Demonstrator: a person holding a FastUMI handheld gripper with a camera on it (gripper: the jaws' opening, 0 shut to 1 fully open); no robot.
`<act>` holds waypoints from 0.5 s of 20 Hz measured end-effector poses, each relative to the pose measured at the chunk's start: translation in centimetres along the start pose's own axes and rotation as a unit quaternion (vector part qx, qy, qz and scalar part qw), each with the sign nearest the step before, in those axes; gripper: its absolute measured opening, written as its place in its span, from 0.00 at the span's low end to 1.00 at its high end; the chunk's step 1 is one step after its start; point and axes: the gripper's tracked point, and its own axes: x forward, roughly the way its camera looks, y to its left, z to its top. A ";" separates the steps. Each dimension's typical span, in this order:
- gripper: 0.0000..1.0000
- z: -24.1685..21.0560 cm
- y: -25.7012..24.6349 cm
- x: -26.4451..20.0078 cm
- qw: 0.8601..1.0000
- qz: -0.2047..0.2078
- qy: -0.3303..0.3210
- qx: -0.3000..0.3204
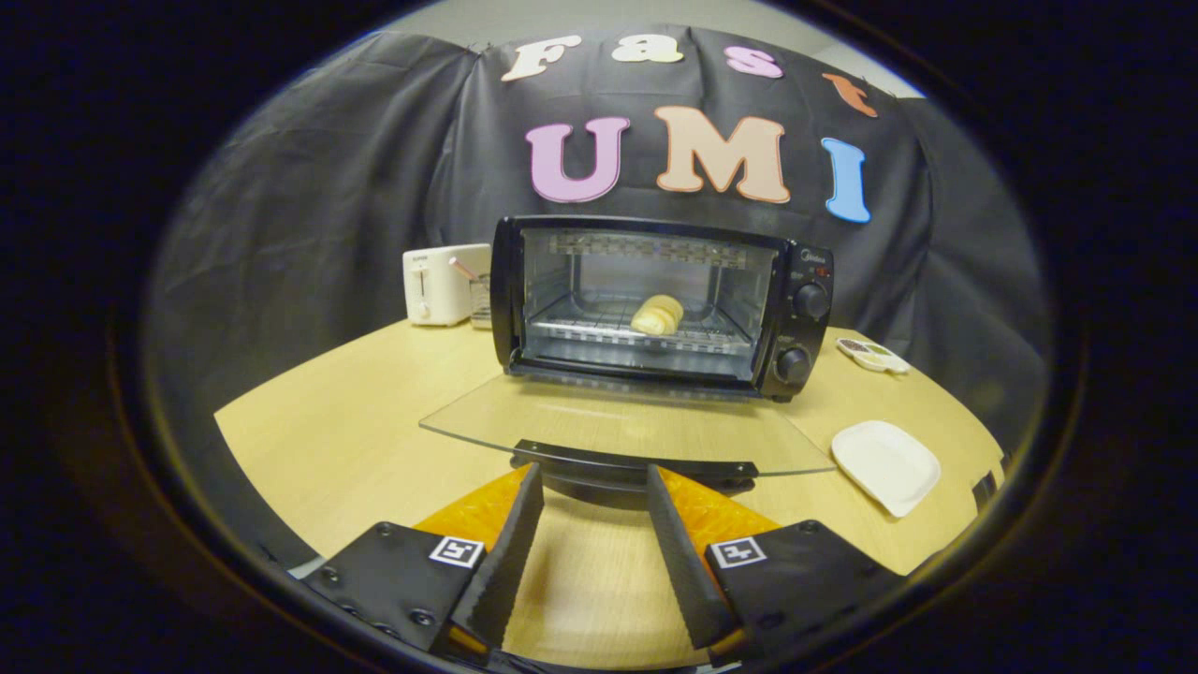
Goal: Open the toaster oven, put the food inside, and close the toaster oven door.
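Toaster oven [655, 300] brand mark: too small to read.
Gripper [594, 476] tags: square coded marker beside each spread finger, unlettered.

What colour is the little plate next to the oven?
White. The plate sits on the table right of the open oven door, clearest in the gripper view.

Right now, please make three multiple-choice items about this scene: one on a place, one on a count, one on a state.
1. Where is the bread roll?
A. on the white plate
B. on the rack in the toaster oven
C. between the fingers

2. How many knobs on the oven front?
A. one
B. two
C. four

3. The glass door is:
A. shut
B. folded down open
C. taken off

Key: 1 B, roll lies on the rack; 2 B, two knobs stacked; 3 B, door lies flat, its handle just ahead of the open gripper.
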 end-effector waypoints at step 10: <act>0.74 12.6 -1.8 3.6 0.993 -0.025 -0.115 -0.026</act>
